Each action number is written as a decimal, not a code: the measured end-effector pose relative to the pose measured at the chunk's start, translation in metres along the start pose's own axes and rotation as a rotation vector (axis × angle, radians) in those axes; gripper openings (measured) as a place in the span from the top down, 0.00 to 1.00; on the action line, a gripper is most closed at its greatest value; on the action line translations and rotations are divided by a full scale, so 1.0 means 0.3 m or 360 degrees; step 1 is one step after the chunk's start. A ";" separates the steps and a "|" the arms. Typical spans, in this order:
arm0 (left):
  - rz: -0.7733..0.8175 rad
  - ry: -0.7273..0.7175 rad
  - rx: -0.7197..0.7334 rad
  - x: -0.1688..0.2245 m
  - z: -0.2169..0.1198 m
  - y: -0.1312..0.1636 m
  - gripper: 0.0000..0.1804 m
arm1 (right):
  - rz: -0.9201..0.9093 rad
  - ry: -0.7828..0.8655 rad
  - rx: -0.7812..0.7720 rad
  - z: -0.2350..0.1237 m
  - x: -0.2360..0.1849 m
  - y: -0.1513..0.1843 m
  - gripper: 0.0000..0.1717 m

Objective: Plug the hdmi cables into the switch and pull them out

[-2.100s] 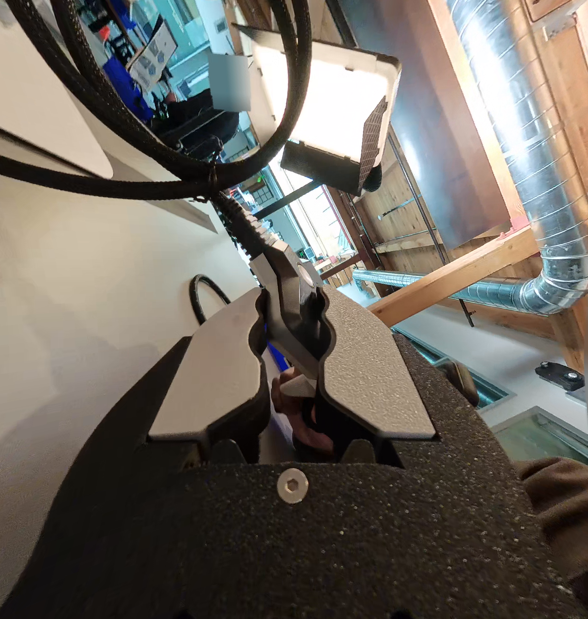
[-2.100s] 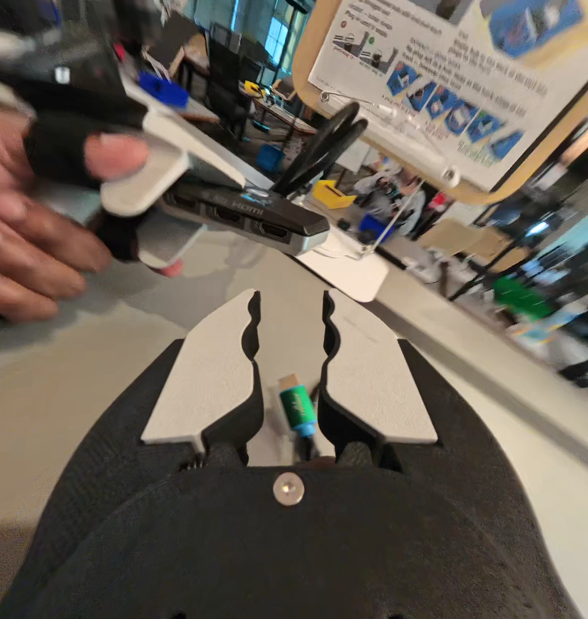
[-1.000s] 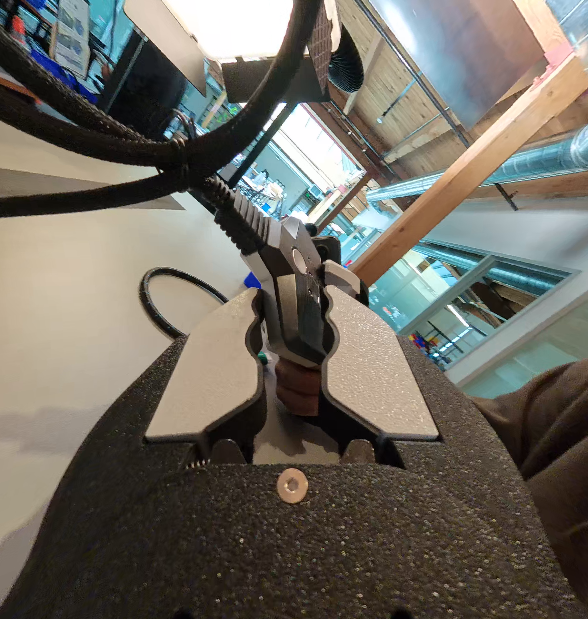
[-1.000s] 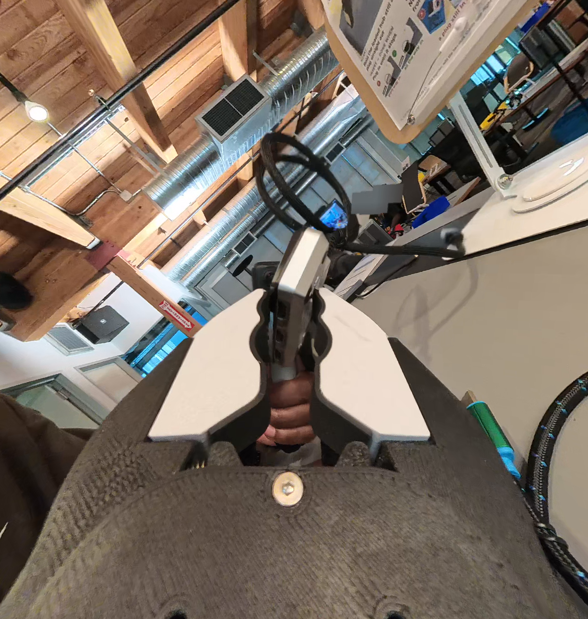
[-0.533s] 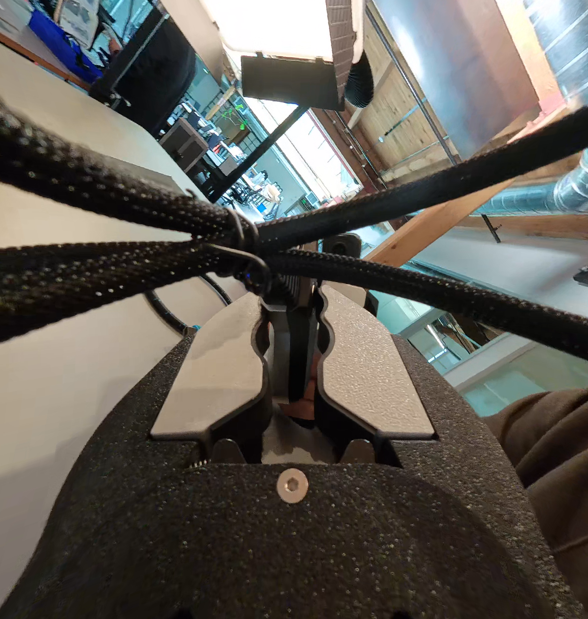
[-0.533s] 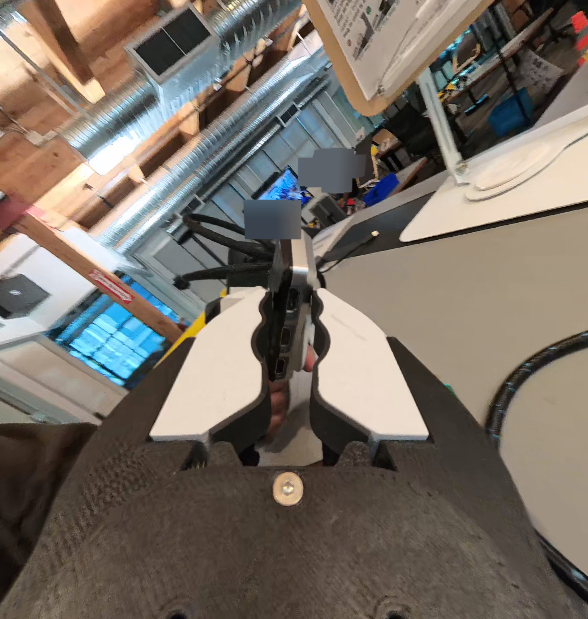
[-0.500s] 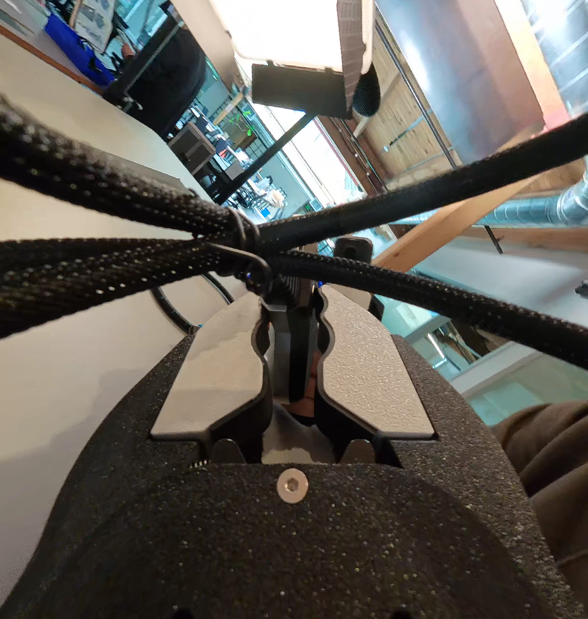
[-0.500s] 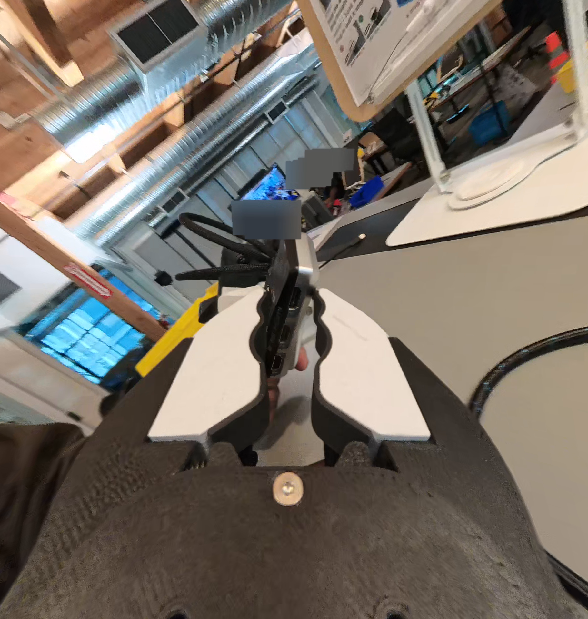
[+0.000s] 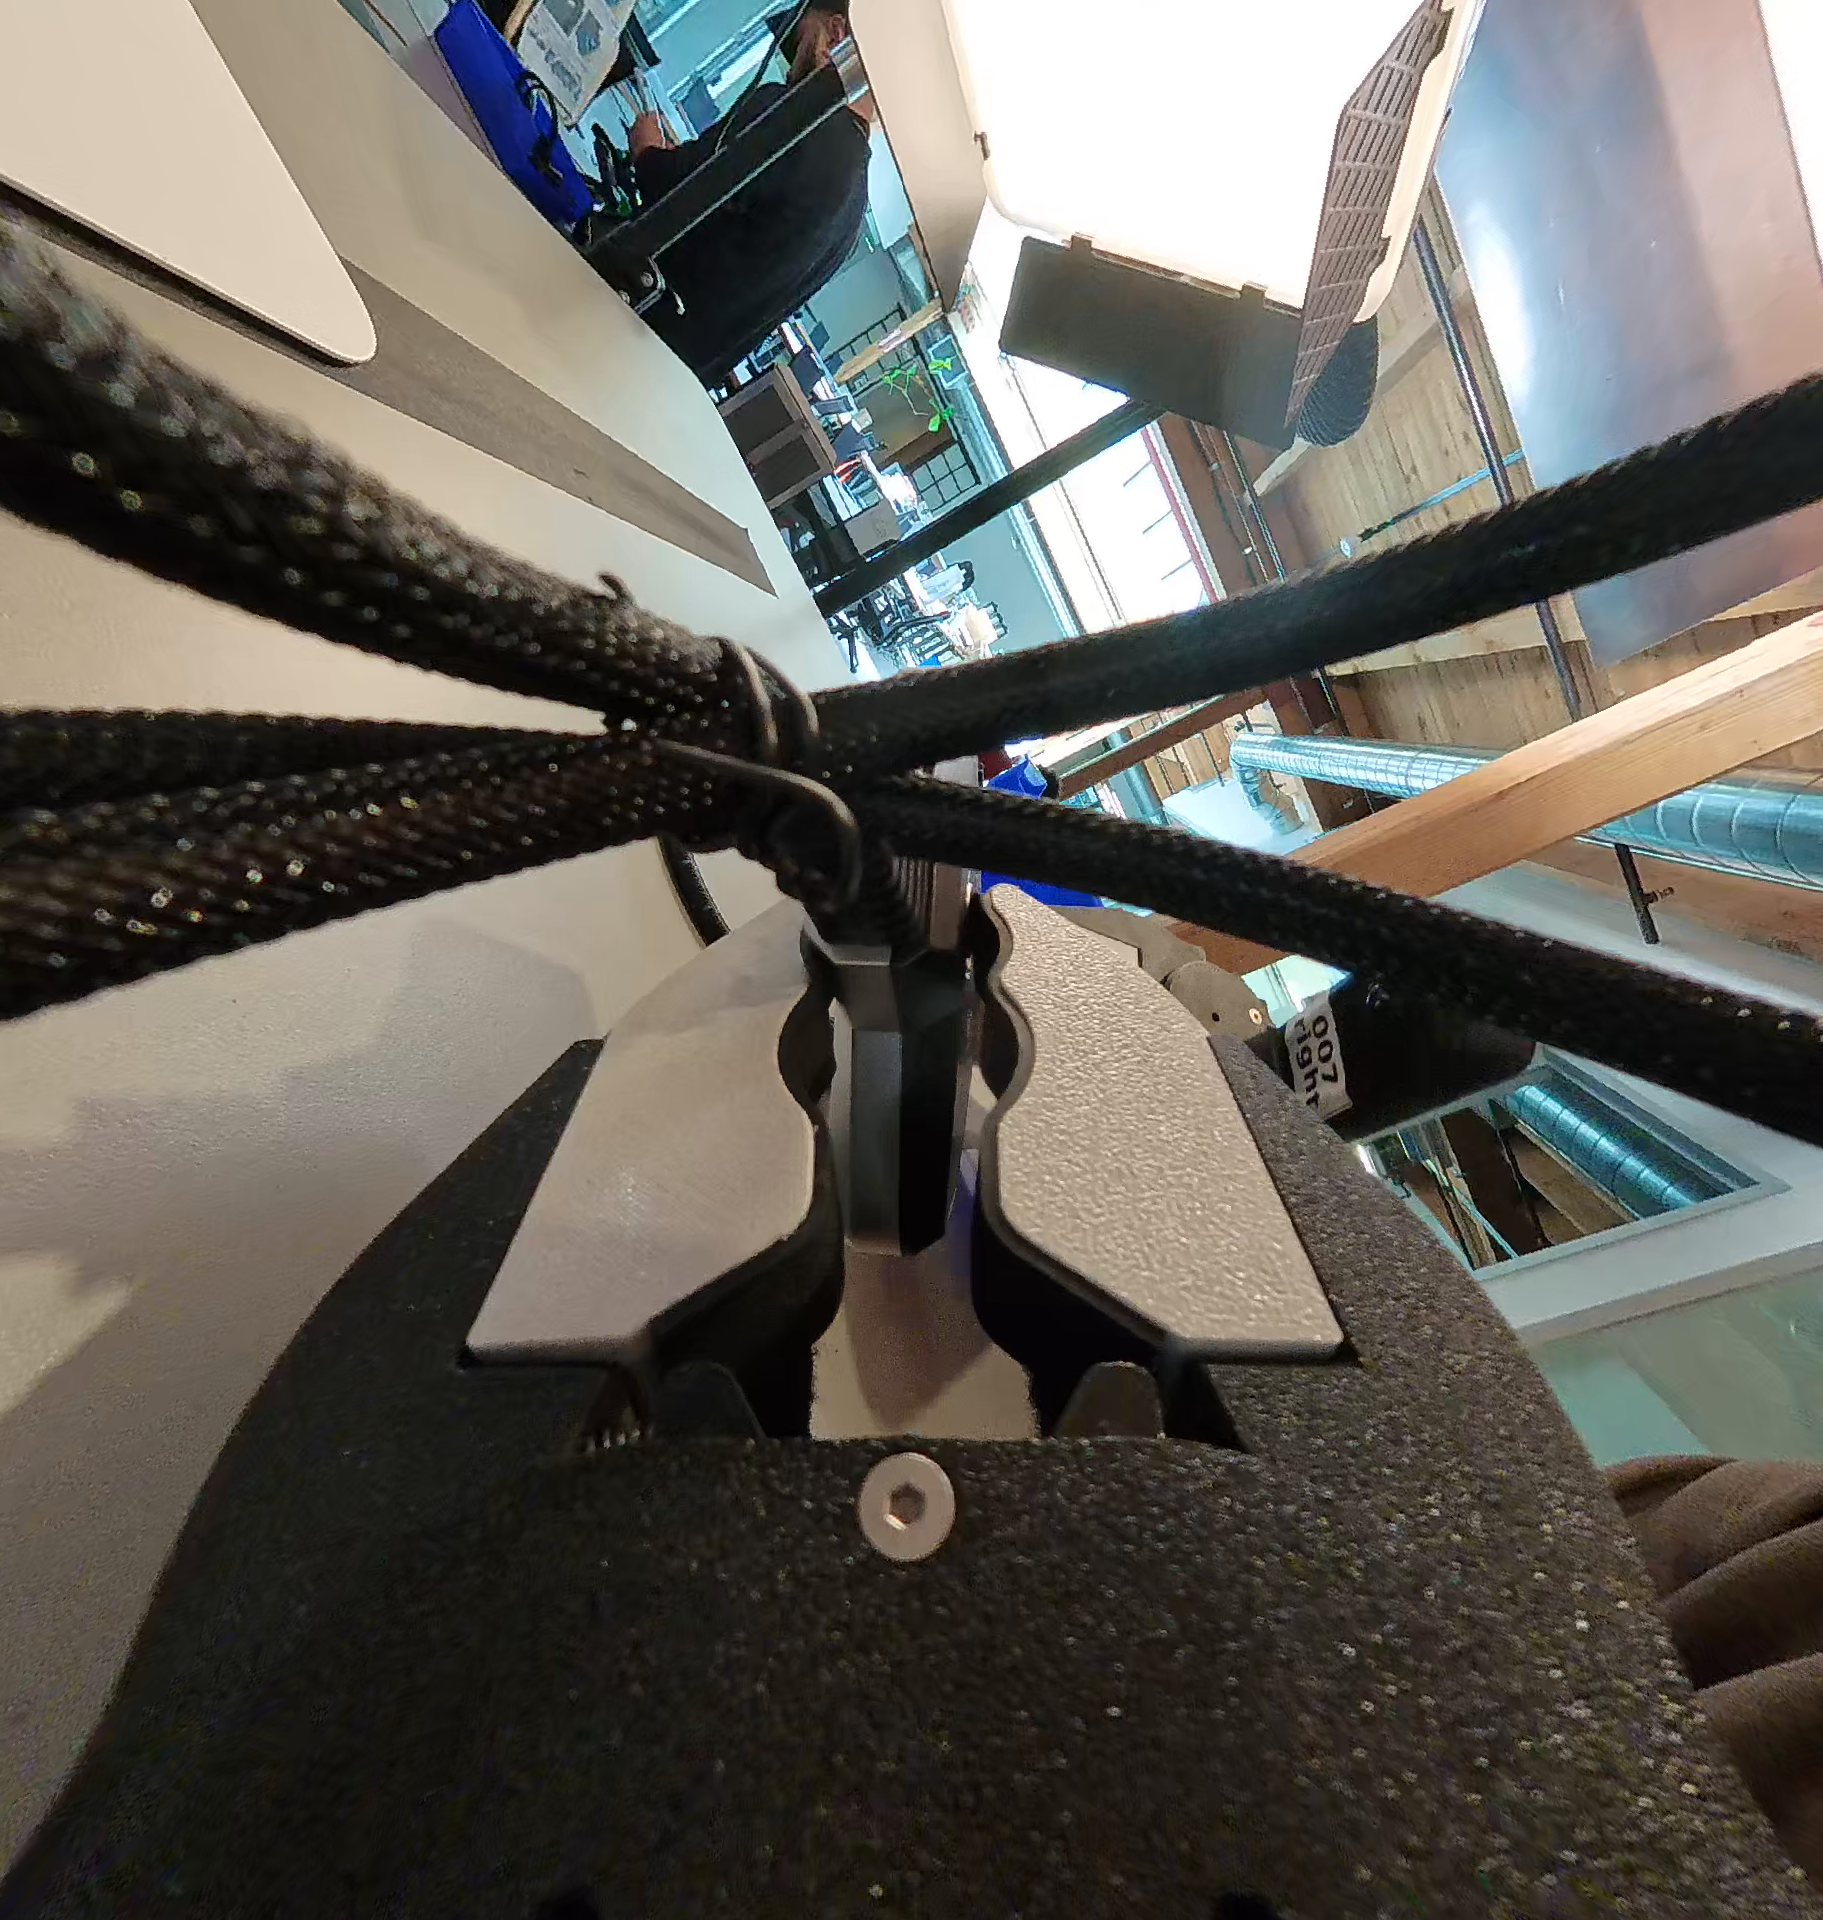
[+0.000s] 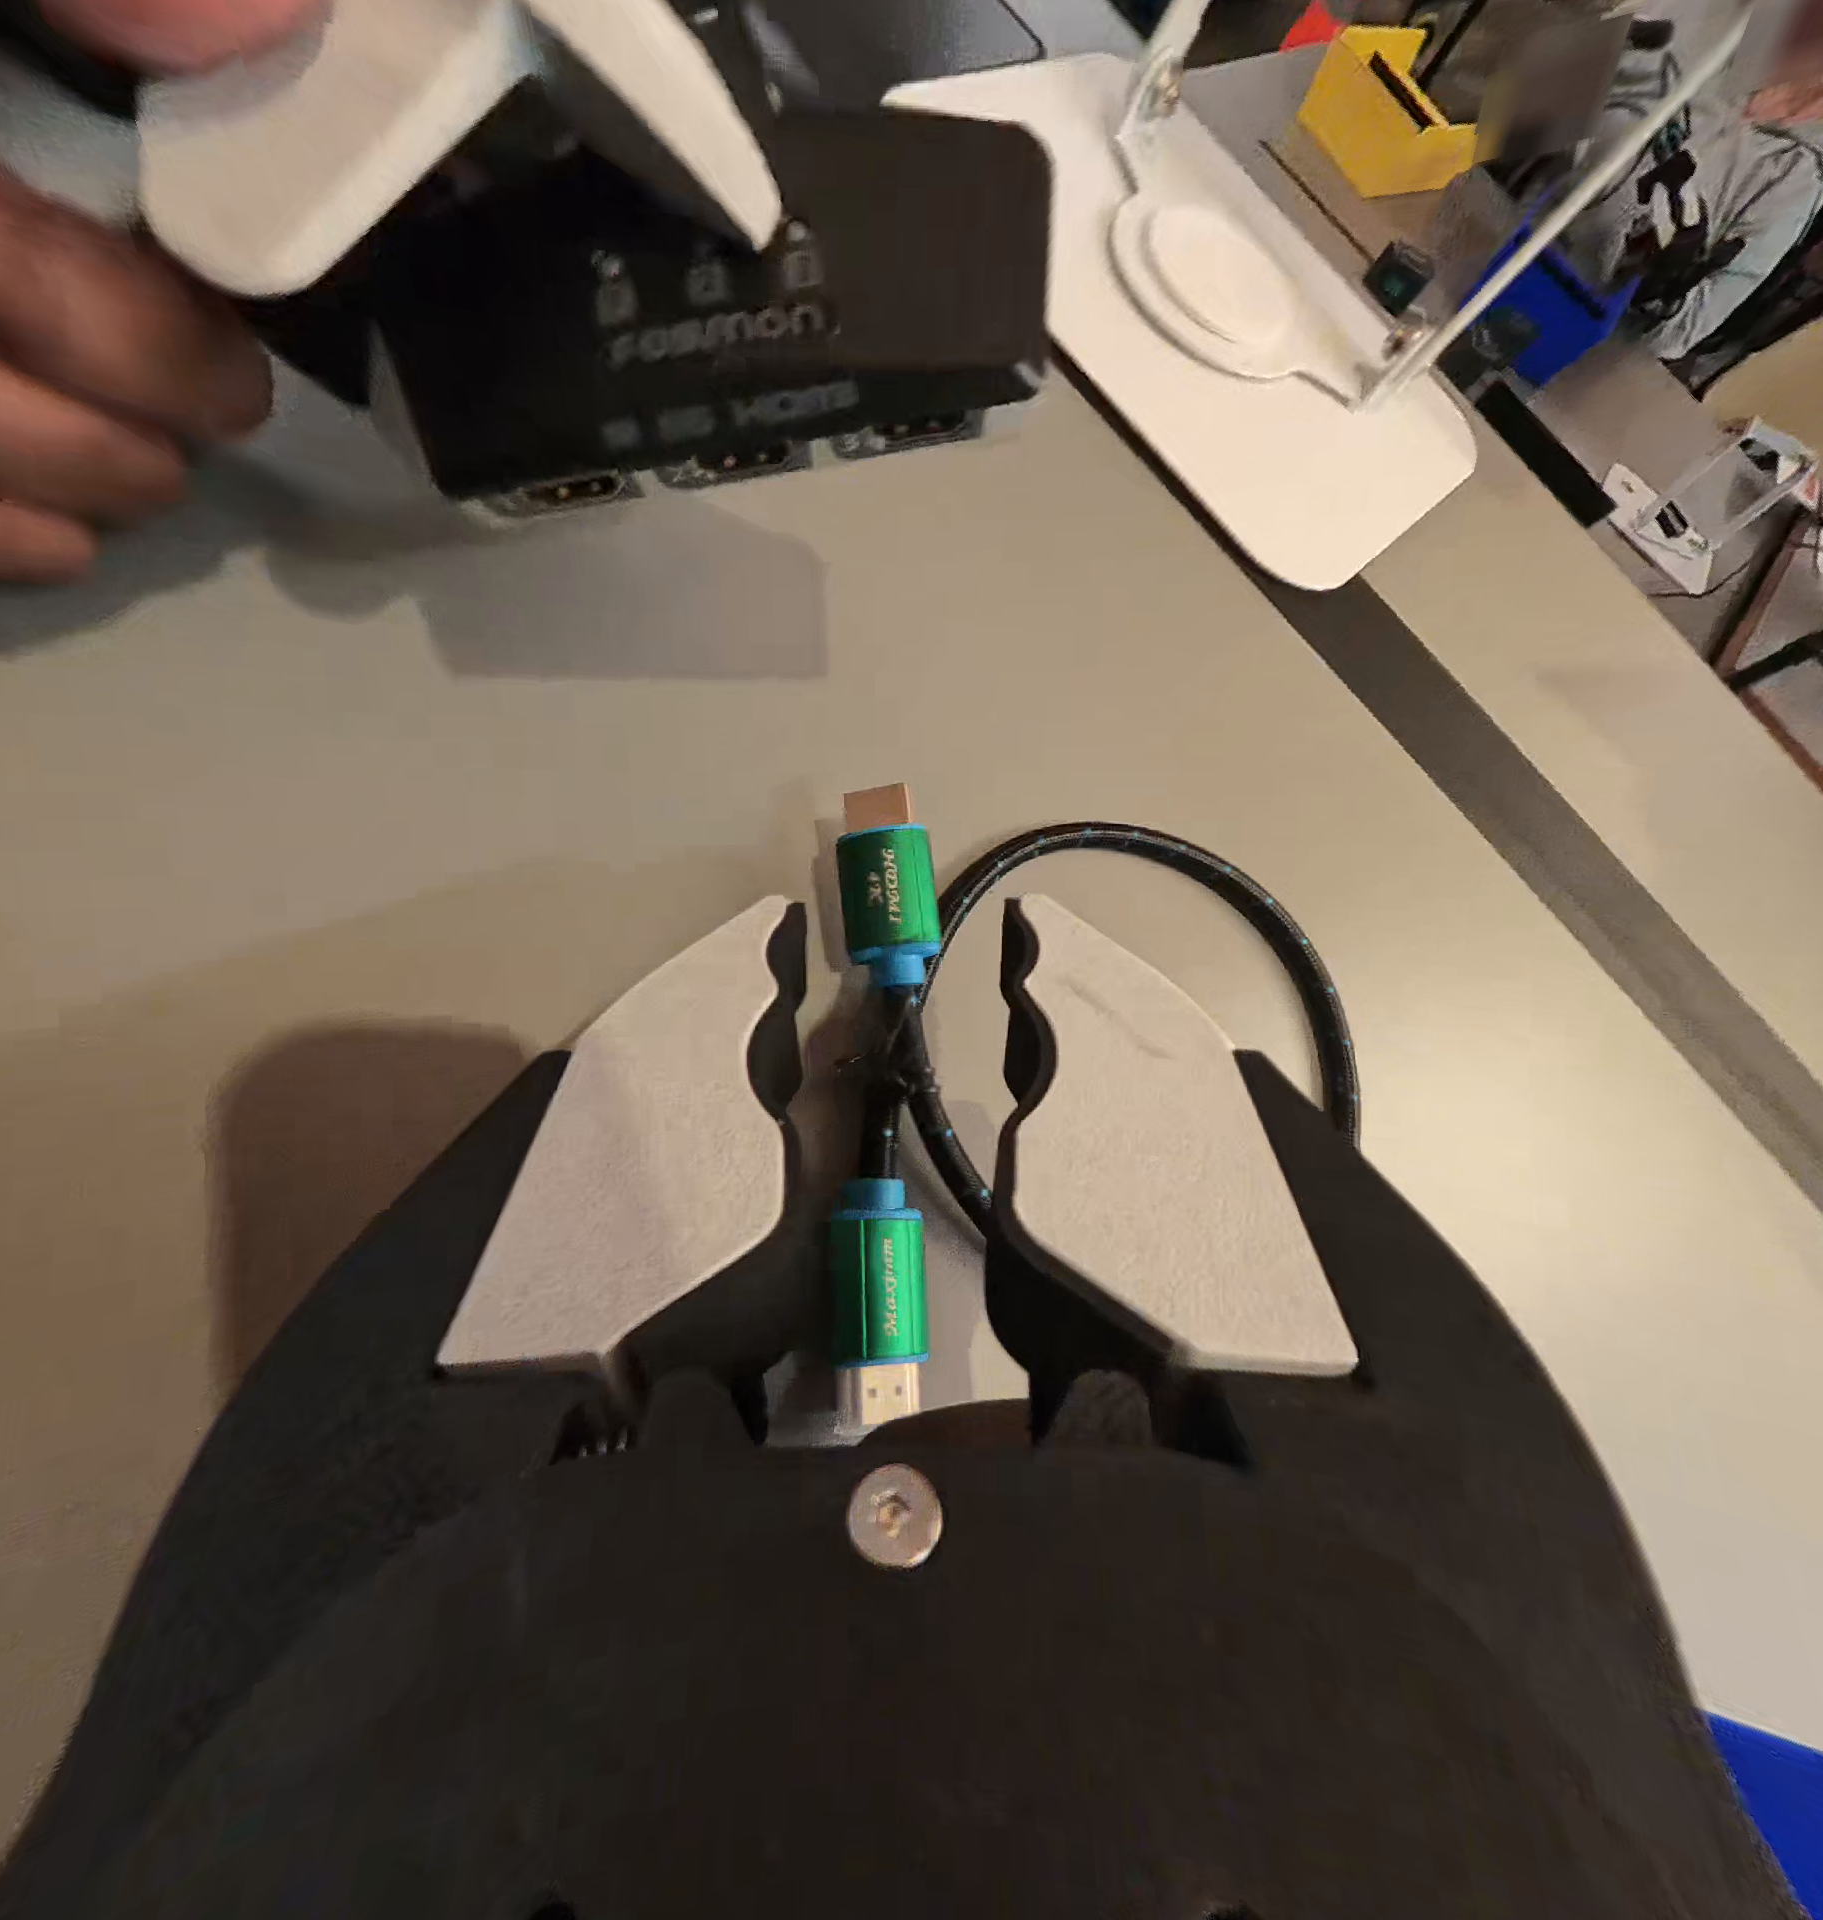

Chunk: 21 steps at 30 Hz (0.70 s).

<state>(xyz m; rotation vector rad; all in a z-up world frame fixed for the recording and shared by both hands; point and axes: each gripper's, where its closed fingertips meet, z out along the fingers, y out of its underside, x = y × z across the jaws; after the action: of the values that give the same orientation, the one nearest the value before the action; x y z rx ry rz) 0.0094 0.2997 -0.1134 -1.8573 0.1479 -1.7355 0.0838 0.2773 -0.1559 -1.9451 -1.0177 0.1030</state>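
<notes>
Two tongs differ: left tongs (image 9: pixel 891 935) clench a dark switch box (image 9: pixel 896 1101) with braided cables (image 9: pixel 367 790) across its view. Right tongs (image 10: pixel 902 935) hang released over a green-plugged cable (image 10: pixel 886 899) on the counter (image 10: pixel 471 831), the box at 11 o'clock. Probably pickup comes next: closing squarely on one plug.

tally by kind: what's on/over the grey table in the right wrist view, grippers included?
Grippers: 2, left gripper with fingers shut on the box, right gripper open
Black port box: 1
Braided cable: 1
Green plugs: 2, far plug, near plug
White stand base: 1
Total: 7
</notes>
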 end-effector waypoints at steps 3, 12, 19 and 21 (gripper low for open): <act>-0.0010 0.0020 0.0006 0.003 -0.003 -0.002 0.87 | -0.0141 0.0052 -0.0085 0.021 -0.015 0.019 0.77; -0.0043 0.0230 0.0039 0.052 -0.016 -0.015 0.87 | -0.0147 0.0166 -0.0220 0.076 -0.001 0.056 0.88; -0.0117 0.0362 0.0080 0.072 -0.036 -0.033 0.87 | 0.0085 0.0150 0.0230 0.042 -0.003 -0.085 0.88; -0.0105 0.0349 0.0085 0.070 -0.036 -0.034 0.87 | 0.0104 0.0171 0.0332 0.020 -0.006 -0.123 0.88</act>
<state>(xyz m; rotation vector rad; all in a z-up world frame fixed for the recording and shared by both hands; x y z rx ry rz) -0.0008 0.2947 -0.0902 -1.6479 0.1254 -1.9674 0.0574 0.2892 -0.1322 -1.7742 -0.8390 0.1341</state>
